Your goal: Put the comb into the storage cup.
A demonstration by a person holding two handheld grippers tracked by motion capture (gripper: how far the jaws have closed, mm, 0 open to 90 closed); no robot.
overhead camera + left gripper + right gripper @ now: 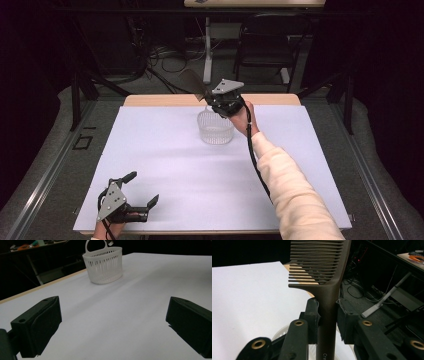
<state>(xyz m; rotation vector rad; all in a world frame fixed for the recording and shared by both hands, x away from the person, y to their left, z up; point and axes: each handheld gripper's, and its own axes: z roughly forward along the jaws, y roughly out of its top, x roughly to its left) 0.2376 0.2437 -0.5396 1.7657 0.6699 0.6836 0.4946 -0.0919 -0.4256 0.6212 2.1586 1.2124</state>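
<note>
My right gripper (212, 102) hangs just above the far rim of a white slatted basket (216, 128) and is shut on the handle of a dark brown comb (322, 272). The comb (192, 82) sticks up and away to the left, teeth end highest. In the right gripper view the pads clamp the comb's handle from both sides, with the basket rim (280, 331) showing below. My left gripper (141, 189) rests open near the table's front left corner, nothing between its jaws. The basket (103, 265) with its loop handle stands far ahead of it.
A white sheet (165, 165) covers the table. Behind the table's far edge stand a dark chair (265, 42), a white post (207, 50) and loose cables on the floor. Black frame legs (75, 95) flank the table.
</note>
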